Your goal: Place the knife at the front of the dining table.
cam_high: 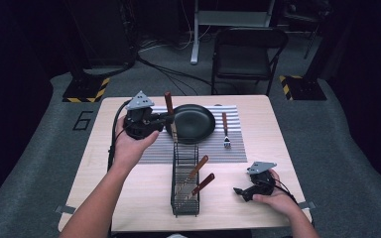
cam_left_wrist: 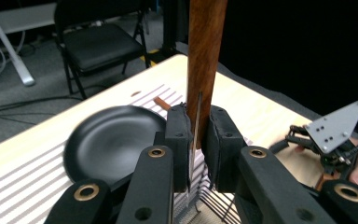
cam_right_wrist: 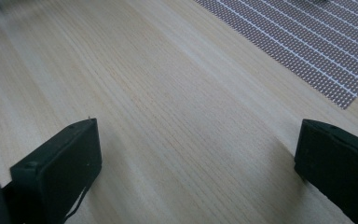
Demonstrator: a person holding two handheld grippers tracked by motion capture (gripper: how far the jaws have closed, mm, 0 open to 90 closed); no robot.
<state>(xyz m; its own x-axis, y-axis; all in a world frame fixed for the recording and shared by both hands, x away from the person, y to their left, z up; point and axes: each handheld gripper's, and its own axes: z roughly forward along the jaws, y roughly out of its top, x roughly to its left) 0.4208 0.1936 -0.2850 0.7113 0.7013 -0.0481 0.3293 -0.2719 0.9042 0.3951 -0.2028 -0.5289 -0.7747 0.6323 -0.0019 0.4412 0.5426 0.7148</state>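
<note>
The left gripper (cam_left_wrist: pixel 196 140) pinches a knife (cam_left_wrist: pixel 205 60) upright above the wire basket (cam_high: pixel 184 184) (right gripper (cam_right_wrist: pixel 196 172) spread wide, on the counter) — thin blade, so it may slip and fall.

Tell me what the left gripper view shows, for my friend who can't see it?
The left gripper is clamped on a knife with a wooden handle, held upright between its two black jaws. Behind it a black pan sits on a striped mat on the table, and the other gripper is at the right.
</note>
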